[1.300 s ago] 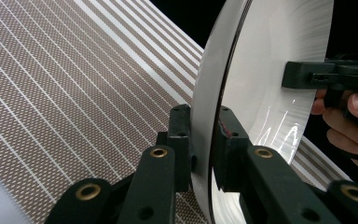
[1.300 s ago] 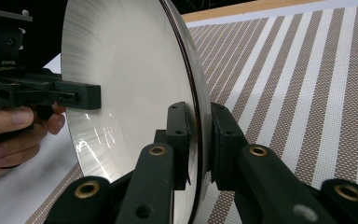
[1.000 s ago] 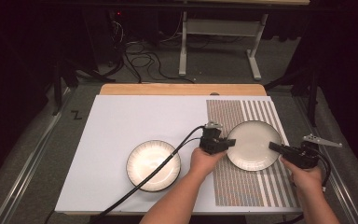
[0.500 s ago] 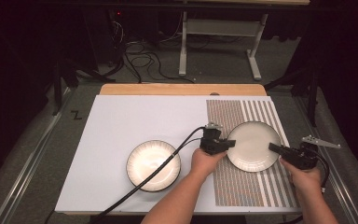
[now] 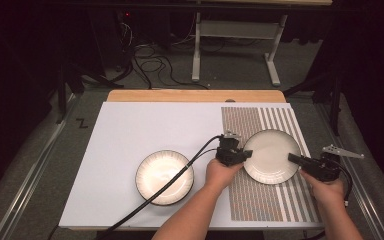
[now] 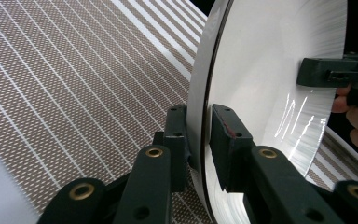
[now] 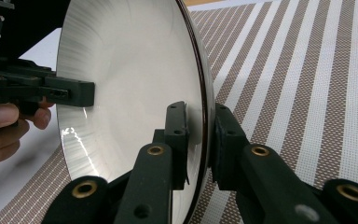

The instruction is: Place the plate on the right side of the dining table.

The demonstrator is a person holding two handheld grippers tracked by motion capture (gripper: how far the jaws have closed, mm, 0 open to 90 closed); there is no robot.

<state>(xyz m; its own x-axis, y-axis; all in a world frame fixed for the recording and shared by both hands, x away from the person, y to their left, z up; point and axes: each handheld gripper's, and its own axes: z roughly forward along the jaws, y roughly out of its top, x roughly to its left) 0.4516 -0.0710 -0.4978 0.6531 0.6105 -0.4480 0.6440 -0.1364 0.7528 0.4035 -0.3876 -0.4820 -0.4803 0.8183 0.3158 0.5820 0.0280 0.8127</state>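
A white plate [image 5: 270,155] lies on the striped mat [image 5: 260,200]. My left gripper [image 5: 247,154] grips its left rim and my right gripper [image 5: 292,158] its right rim. In the left gripper view the plate [image 6: 270,93] has its rim between the pads of my left gripper [image 6: 198,135]. Those jaws have just been opening slightly, and the pads still sit against the rim. In the right gripper view my right gripper [image 7: 200,130] is shut on the plate's [image 7: 130,84] edge. A second plate [image 5: 164,176], with a dark rim, rests on the white board to the left.
The white board [image 5: 145,130] covers most of the wooden table [image 5: 195,96]. The left gripper's black cable [image 5: 180,175] runs across the dark-rimmed plate toward the front edge. Behind the table are a metal stand [image 5: 235,30] and loose cables on the floor.
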